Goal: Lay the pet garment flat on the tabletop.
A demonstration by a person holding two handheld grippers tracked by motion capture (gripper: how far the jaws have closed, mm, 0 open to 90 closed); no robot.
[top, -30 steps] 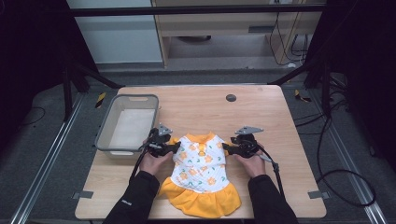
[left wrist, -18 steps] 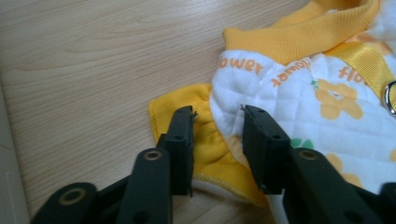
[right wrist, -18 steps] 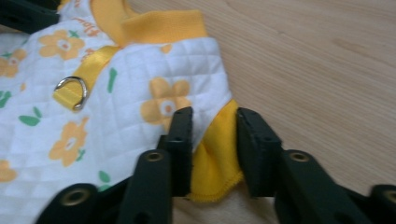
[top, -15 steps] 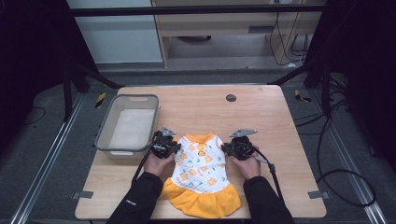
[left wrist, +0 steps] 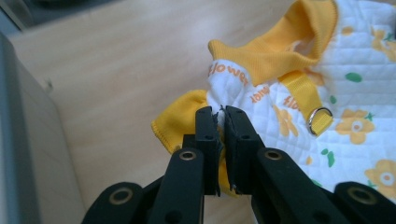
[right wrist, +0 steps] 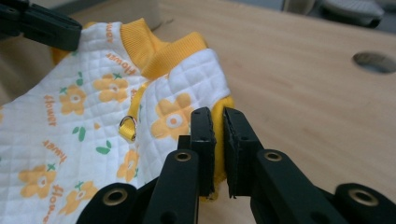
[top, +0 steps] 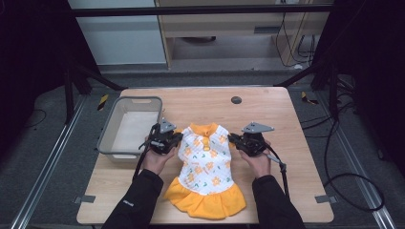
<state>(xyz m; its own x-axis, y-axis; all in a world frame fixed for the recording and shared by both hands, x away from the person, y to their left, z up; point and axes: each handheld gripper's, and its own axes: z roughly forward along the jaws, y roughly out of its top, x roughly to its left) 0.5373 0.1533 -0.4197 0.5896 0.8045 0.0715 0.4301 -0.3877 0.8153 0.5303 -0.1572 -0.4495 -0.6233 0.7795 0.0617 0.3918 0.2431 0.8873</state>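
Observation:
A small quilted white dress [top: 205,164] with orange flowers, a yellow collar and a yellow skirt hem lies on the wooden table [top: 286,124]. My left gripper [top: 177,138] has just closed its jaws and is shut on the dress's left shoulder; the pinched cloth bunches at its fingertips [left wrist: 207,122]. My right gripper [top: 232,139] has closed too and is shut on the right shoulder, the yellow sleeve edge [right wrist: 219,112] squeezed between its jaws. The dress [left wrist: 345,93] shows a metal D-ring [left wrist: 319,114] below the collar. Its upper part [right wrist: 93,116] rises off the table.
A grey plastic bin [top: 114,138], empty, stands at the table's left, close beside my left hand. A round cable hole [top: 236,100] sits at the table's far middle. A cable [top: 279,167] trails from the right gripper. Dark floor and frame legs surround the table.
Both grippers went from open to shut on the dress's shoulders. Both hands have risen a little, lifting the top of the dress.

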